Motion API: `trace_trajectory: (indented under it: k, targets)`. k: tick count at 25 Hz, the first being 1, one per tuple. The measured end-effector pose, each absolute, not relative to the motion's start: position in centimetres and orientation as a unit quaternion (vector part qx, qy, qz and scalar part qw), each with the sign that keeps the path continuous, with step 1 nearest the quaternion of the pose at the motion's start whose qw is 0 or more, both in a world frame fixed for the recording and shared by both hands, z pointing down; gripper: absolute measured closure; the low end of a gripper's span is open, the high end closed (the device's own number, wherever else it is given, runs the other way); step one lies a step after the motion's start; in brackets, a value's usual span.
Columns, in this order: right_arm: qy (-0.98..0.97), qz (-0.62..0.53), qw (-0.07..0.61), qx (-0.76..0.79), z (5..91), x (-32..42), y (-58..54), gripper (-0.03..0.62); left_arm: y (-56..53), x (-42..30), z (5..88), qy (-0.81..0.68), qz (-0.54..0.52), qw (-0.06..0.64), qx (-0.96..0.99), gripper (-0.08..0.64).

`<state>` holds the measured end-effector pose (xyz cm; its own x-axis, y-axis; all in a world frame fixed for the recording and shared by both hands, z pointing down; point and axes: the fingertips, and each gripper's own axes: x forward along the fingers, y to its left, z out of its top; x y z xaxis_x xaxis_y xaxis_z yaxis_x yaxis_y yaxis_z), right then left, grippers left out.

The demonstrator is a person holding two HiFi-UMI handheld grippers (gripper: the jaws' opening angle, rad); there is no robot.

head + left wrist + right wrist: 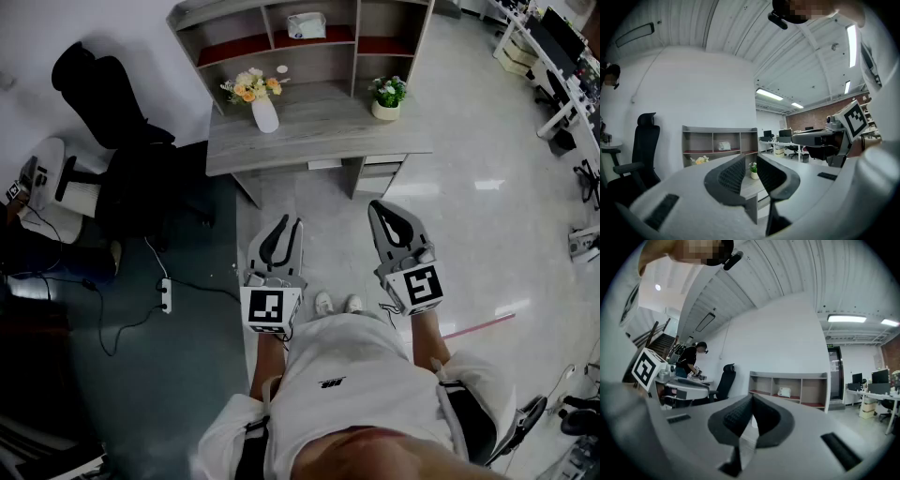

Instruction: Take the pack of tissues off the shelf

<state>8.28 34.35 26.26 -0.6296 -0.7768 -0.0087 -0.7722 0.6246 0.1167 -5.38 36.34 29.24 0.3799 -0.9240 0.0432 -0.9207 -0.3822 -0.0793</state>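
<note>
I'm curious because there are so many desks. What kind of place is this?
Probably an office: a grey desk with shelves, a black swivel chair, and rows of workstations with monitors.

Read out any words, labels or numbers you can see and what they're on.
Nothing reads clearly.
Shirt: small dark logo, too small to read.
Pack of tissues: print too blurred.
Cubes on left tool and right tool: square marker patterns, no words.
</note>
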Motion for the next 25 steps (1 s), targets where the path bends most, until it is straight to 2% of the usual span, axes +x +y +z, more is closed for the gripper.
trace_trajectory:
  k: [12, 25]
  targets:
    - [-0.896, -0.048, 0.005, 0.442, 26.9, 6.7, 33.6, 0.566, 35.2, -7.8, 28.5, 0.553, -0.044, 0.048, -0.83, 0.469]
    - [-0.89, -0.059, 0.027, 0.451, 28.0, 4.3, 32.8, 0.566, 33.5, -9.3, 29.4, 0.533, -0.045, 0.048, -0.844, 0.469]
